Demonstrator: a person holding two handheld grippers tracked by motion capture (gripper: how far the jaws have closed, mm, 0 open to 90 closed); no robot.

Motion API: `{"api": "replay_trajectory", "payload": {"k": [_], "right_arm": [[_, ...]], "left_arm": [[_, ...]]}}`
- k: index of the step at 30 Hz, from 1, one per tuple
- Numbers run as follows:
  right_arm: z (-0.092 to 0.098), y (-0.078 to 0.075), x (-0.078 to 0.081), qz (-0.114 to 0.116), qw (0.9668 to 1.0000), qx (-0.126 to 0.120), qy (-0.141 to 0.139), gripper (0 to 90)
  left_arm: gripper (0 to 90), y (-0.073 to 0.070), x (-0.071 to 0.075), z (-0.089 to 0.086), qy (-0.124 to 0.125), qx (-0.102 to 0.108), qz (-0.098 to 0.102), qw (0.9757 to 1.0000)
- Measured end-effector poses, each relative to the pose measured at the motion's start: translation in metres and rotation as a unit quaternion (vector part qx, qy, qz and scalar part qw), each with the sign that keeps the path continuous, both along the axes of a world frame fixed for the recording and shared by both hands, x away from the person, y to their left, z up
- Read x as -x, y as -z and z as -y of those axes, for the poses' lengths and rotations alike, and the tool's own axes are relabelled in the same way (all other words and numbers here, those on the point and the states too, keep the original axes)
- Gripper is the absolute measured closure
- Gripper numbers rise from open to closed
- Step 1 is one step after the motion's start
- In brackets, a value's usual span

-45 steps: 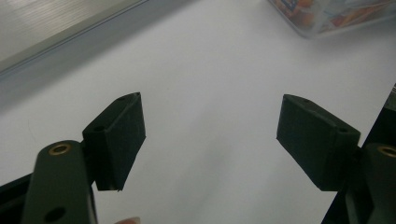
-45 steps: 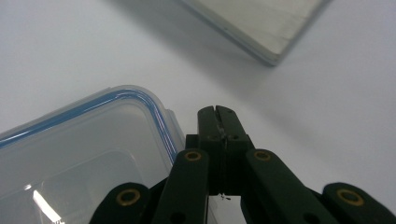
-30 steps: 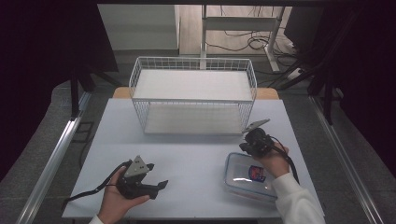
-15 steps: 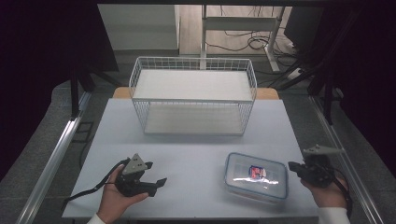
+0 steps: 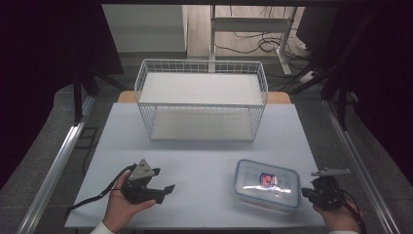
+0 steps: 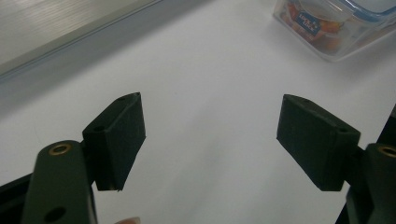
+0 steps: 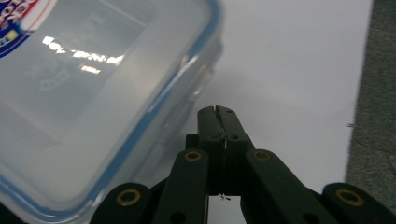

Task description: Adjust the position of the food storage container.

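A clear rectangular plastic food container with a blue-edged lid (image 5: 267,185) is lying flat on the white table top (image 5: 204,161), in the near right part of it, in front of the white wire basket (image 5: 201,100) and well apart from it. In the high view its lid is catching a bright glare and is carrying a small red and blue label near the middle. The right gripper view is showing what the high view is not: the lid (image 7: 88,88) is translucent, a blue seal is running round its rounded corner, and a latch flap is sitting on the side wall just beside the jaws. The left gripper view is looking across bare table at the container (image 6: 336,25) from farther off, and there orange and red contents are showing through the clear wall under a blue-lettered label.

The right gripper (image 5: 306,192), black and held in the person's right hand (image 5: 338,217), is sitting at the table's near right edge just beside the container's right end; whether it is touching cannot be told. Its jaws are pressed together with nothing between them (image 7: 218,114).

The left gripper (image 5: 168,191), black with a grey three-cornered plate on top, is resting in the left hand (image 5: 122,207) at the near left, well apart from the container, its jaws spread wide over empty table (image 6: 210,135).
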State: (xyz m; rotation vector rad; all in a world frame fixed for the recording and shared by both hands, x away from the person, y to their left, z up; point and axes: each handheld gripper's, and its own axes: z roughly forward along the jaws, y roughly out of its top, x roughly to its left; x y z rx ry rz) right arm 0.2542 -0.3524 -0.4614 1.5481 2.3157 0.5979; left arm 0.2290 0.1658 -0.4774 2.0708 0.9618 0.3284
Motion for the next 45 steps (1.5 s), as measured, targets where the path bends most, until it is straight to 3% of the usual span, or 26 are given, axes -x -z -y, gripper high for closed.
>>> {"api": "replay_trajectory", "payload": {"k": [4, 9, 17, 21, 26, 28, 34, 35, 41, 45], "right_arm": [[-0.008, 0.002, -0.002, -0.007, 0.9998, 0.019, -0.004, 89.1], [-0.017, 0.004, -0.007, -0.009, 0.9997, 0.015, -0.015, 89.1], [-0.055, 0.005, -0.031, -0.007, 0.9981, 0.016, -0.060, 89.1], [-0.083, 0.007, -0.044, -0.009, 0.9958, 0.021, -0.089, 89.1], [-0.109, 0.010, -0.048, -0.007, 0.9927, 0.020, -0.119, 89.1], [-0.125, 0.011, -0.051, -0.006, 0.9900, 0.014, -0.140, 89.1], [-0.155, 0.013, -0.056, -0.005, 0.9860, 0.015, -0.166, 89.1], [-0.159, 0.013, -0.056, -0.004, 0.9853, 0.017, -0.170, 89.1], [-0.175, 0.014, -0.059, 0.001, 0.9810, 0.016, -0.193, 89.1], [-0.179, 0.015, -0.059, 0.004, 0.9792, 0.017, -0.202, 89.1]], "left_arm": [[23.3, 0.000, 0.000, 0.000, -0.001, -0.001, 0.001, 1.0000], [23.2, 0.000, -0.001, 0.000, -0.003, -0.003, 0.000, 1.0000], [22.8, -0.002, -0.001, -0.003, -0.012, -0.001, 0.004, 0.9999], [22.4, -0.002, -0.002, -0.003, -0.013, -0.001, 0.002, 0.9999], [22.0, -0.002, -0.003, -0.004, -0.017, 0.001, 0.005, 0.9998], [22.0, -0.004, -0.003, -0.006, -0.022, 0.004, 0.008, 0.9997], [22.0, -0.003, -0.004, -0.009, -0.029, 0.012, 0.005, 0.9995], [22.0, -0.002, -0.004, -0.011, -0.033, 0.023, -0.001, 0.9992], [22.8, -0.003, -0.004, -0.014, -0.044, 0.024, 0.013, 0.9986], [23.3, -0.003, -0.004, -0.014, -0.046, 0.021, 0.011, 0.9986]]}}
